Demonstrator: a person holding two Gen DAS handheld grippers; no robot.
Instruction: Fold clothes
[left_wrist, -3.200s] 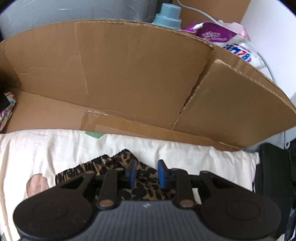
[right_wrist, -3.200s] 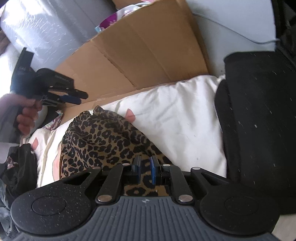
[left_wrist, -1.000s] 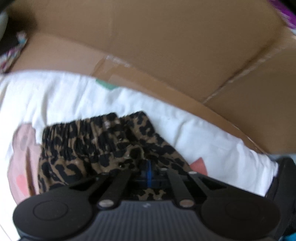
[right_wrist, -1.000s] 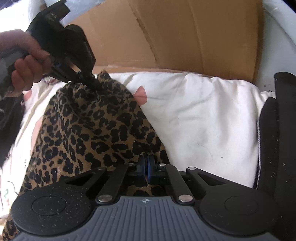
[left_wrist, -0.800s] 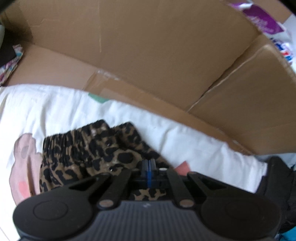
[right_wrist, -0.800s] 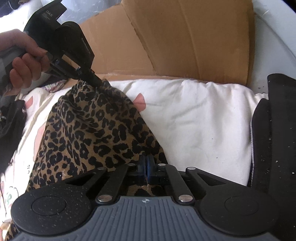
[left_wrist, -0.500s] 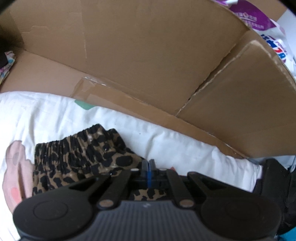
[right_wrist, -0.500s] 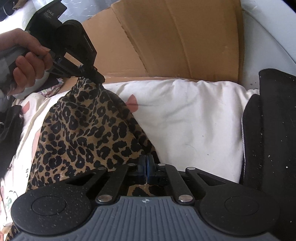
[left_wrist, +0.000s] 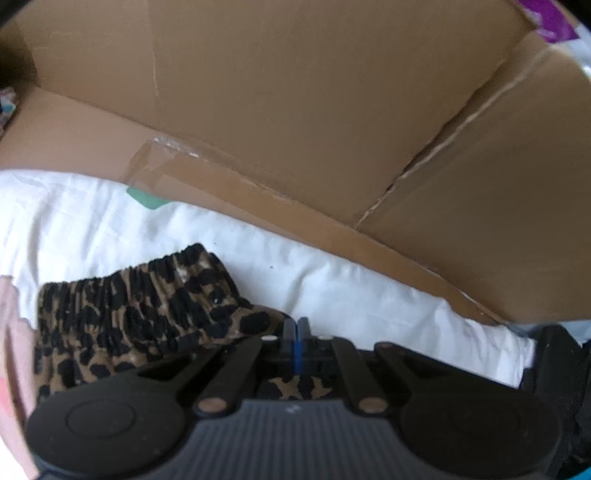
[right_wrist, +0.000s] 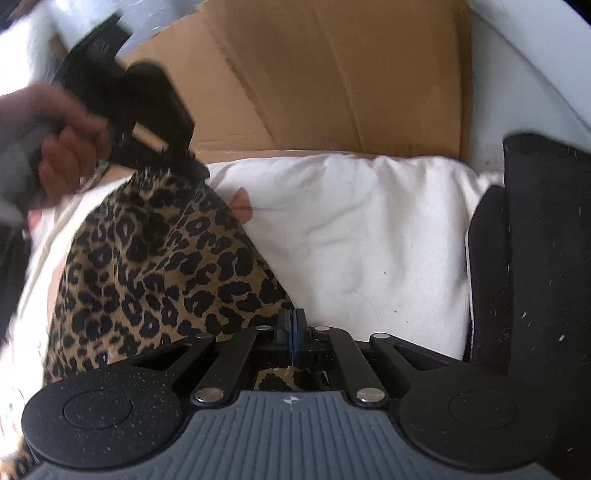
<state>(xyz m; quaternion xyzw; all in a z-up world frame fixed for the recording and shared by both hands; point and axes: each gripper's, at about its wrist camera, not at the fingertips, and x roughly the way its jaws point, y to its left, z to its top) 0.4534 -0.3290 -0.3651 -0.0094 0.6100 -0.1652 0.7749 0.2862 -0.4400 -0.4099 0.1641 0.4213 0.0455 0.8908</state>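
Leopard-print garment (right_wrist: 155, 266) stretched over white bedding (right_wrist: 369, 229), pinched along one edge by closed right gripper (right_wrist: 293, 332) and, at gathered waistband, closed left gripper (left_wrist: 294, 334). Risk of thin fabric slipping from either pinch, dropping crooked.

Tan-and-black leopard-print garment (right_wrist: 155, 266), white bedding (right_wrist: 362, 236), brown cardboard (left_wrist: 295, 110), black tongs (right_wrist: 294, 325).

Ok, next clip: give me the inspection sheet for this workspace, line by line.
Surface: white bedding, rumpled.
Job's things: leopard-print garment, stretched between both tools; gathered waistband.
Clutter: black fabric on the right.
Grippers: left tool shut on the garment; right tool shut on it too; hand holds the left one.
Cables: nothing seen.
Surroundings: cardboard box behind the bedding.
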